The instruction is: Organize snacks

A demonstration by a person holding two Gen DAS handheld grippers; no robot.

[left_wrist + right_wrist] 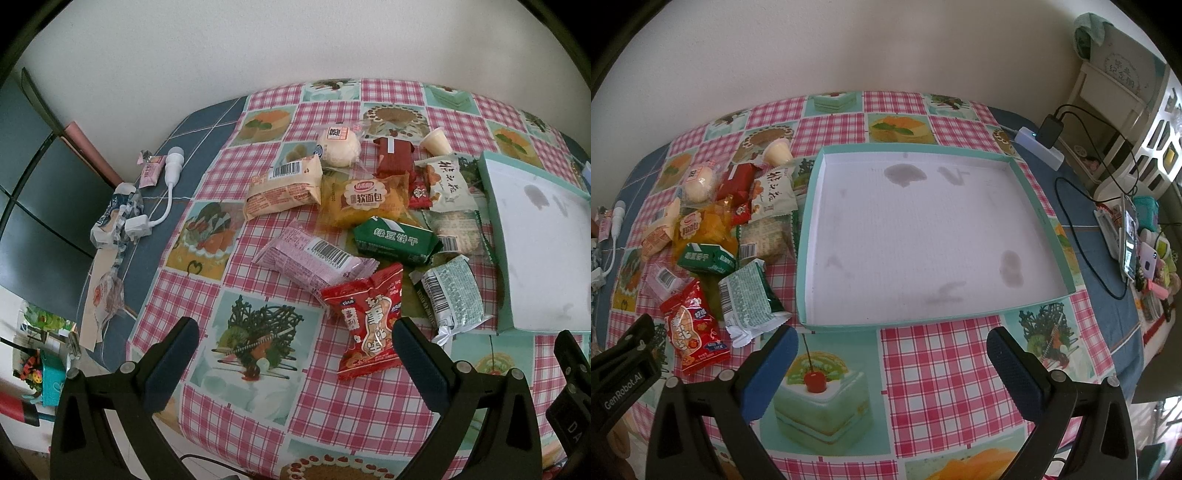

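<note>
A pile of wrapped snacks lies on the checked tablecloth. It holds a red peanut packet [367,325] [692,326], a pink packet [314,258], a green biscuit packet [395,240] [705,258], a yellow bread packet [364,199], a silver-green packet [452,295] [748,299] and others. A shallow teal box [809,206] with a white stained floor stands empty to the pile's right; it also shows in the left wrist view [487,184]. My left gripper [295,339] is open, just short of the red packet. My right gripper [892,347] is open, in front of the box.
A white cable with plug [162,199] and torn wrappers [110,221] lie at the table's left edge. A power strip with charger [1041,140], cables, a phone [1130,236] and small clutter sit at the right. A wall is behind the table.
</note>
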